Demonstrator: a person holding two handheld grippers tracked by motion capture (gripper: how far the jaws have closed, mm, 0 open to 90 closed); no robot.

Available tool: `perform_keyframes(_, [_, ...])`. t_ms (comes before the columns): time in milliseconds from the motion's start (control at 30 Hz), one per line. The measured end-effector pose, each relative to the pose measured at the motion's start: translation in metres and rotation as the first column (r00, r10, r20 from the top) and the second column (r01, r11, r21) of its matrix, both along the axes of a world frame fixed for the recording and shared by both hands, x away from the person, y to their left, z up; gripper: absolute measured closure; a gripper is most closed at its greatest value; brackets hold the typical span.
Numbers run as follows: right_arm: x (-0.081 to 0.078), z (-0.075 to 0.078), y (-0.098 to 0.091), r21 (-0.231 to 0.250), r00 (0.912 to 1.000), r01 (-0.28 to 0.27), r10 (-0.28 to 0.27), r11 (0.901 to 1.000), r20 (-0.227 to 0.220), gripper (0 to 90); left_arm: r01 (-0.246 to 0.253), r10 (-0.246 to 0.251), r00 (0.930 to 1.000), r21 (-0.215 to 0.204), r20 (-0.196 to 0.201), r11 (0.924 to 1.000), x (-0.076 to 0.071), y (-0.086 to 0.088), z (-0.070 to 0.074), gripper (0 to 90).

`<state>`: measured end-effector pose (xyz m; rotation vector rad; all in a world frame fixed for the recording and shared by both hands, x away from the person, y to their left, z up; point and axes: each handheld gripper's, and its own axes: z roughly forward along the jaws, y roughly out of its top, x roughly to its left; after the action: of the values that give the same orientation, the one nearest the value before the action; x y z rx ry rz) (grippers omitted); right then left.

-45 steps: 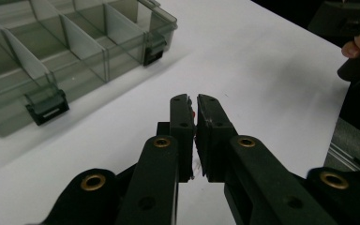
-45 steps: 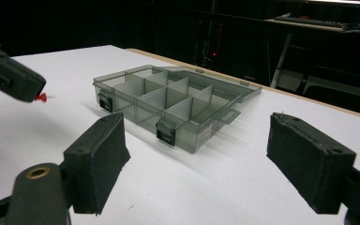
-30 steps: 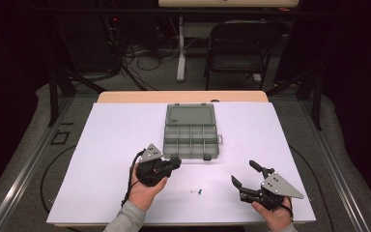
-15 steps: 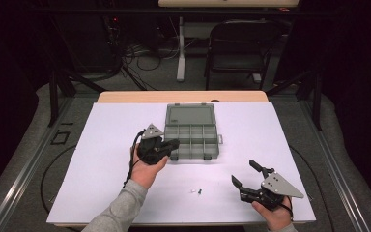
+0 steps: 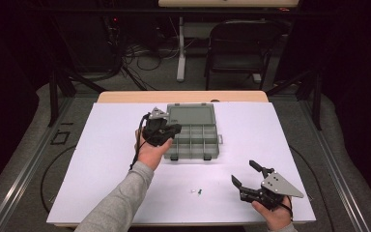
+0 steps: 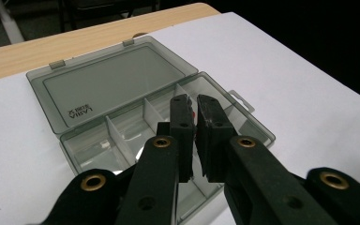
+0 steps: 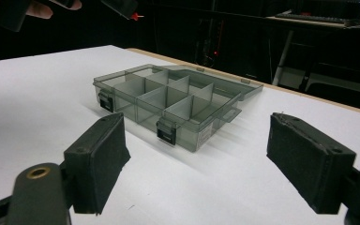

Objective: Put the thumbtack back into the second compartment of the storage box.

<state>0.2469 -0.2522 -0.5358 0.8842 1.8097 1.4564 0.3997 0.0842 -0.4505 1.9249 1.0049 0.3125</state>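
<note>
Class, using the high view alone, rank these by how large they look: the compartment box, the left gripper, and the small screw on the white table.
1. compartment box
2. left gripper, held above the table, so nearness to the camera inflates it
3. small screw, a mere speck

I saw a small red piece (image 6: 194, 116) pinched between the closed pads of my left tool (image 6: 193, 136), held above the organizer box (image 5: 193, 140). The box, smoky translucent grey, lay on the white desk with its lid flat open behind it, dividers upright, two latches on the front wall.
</note>
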Motion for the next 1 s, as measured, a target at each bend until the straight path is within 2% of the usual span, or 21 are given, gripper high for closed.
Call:
perform_keyframes(367, [0.0, 0.0, 0.0, 0.0, 1.0, -0.002, 0.002, 1.0, -0.002, 19.7, -0.058, 0.058, 0.9975, 0.013, -0.039, 0.9982, 0.022, -0.002, -0.012, 85.5])
perform_keyframes(500, [0.0, 0.0, 0.0, 0.0, 1.0, -0.003, 0.003, 1.0, -0.005, 19.7, -0.06, 0.062, 0.9971, 0.034, -0.044, 0.9976, 0.028, -0.006, -0.015, 85.4])
perform_keyframes(667, [0.0, 0.0, 0.0, 0.001, 1.0, -0.004, 0.004, 1.0, -0.006, 19.7, -0.071, 0.073, 0.9955, 0.029, -0.061, 0.997, 0.035, -0.01, -0.021, 85.5])
perform_keyframes(1000, [0.0, -0.001, 0.001, 0.001, 0.9999, -0.008, 0.008, 1.0, -0.008, 19.7, -0.07, 0.073, 0.9939, 0.049, -0.082, 0.9964, 0.044, -0.023, -0.032, 85.5])
